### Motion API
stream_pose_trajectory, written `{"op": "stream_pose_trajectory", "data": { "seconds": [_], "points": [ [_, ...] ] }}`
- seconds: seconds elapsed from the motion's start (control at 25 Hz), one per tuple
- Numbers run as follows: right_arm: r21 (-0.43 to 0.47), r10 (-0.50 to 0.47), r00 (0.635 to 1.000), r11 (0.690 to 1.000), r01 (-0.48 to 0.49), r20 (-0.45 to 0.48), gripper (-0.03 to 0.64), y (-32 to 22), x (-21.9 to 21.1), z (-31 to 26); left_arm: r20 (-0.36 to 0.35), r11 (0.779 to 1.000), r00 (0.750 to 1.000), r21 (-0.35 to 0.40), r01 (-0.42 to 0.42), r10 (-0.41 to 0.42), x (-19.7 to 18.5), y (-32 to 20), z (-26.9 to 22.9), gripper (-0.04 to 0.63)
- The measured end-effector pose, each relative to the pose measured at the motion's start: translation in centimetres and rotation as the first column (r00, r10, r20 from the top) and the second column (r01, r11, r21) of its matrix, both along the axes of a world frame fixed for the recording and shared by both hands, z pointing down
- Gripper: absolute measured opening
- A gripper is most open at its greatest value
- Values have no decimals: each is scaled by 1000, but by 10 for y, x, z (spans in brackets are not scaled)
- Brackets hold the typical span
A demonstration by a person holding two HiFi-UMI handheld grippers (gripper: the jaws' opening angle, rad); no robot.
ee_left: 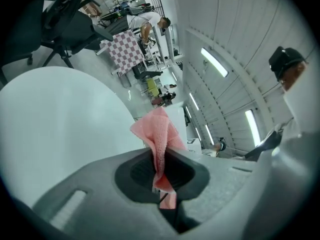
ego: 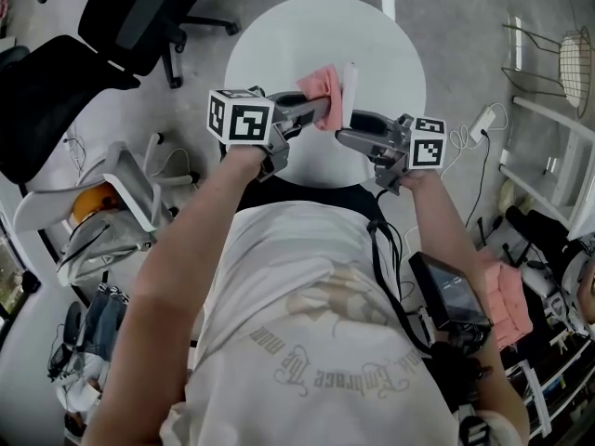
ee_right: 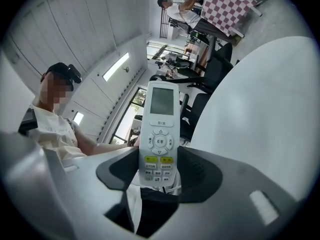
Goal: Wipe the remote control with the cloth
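A pink cloth (ego: 321, 85) hangs bunched in my left gripper (ego: 321, 111), which is shut on it above the round white table (ego: 279, 45). In the left gripper view the cloth (ee_left: 159, 139) sticks up from between the jaws. My right gripper (ego: 346, 130) is shut on a white remote control (ego: 350, 93), held upright with its edge against the cloth. In the right gripper view the remote control (ee_right: 160, 134) shows its screen and buttons, its lower end pinched between the jaws. Both grippers are raised off the table.
A black office chair (ego: 139, 12) stands at the far left of the table. A white plastic chair with an orange object (ego: 93, 203) is at my left. Cables and a power strip (ego: 483, 124) lie on the floor at right, next to a wire basket (ego: 558, 63).
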State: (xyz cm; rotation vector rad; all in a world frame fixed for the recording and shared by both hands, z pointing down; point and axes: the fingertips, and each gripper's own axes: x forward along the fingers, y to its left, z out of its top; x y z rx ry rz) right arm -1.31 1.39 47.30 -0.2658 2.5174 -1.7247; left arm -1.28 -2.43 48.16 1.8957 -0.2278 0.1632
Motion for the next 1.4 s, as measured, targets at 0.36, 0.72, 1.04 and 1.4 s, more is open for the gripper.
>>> {"op": "stream_pose_trajectory", "data": {
  "seconds": [0.36, 0.72, 1.04, 1.4],
  "points": [
    [-41, 66, 998, 997, -66, 0, 247, -9, 5, 9, 27, 995, 999, -95, -29, 32, -5, 40, 24, 20],
    [-67, 150, 986, 986, -155, -73, 247, -27, 12, 26, 76, 988, 996, -145, -44, 55, -10, 65, 49, 21],
    [-59, 51, 851, 994, -96, -522, 247, -30, 42, 100, 119, 987, 993, -157, 28, -9, -29, 69, 58, 21],
    [-10, -98, 502, 985, 174, -859, 247, -33, 55, 141, 133, 985, 988, -141, 95, -76, -40, 67, 54, 21]
  ]
}}
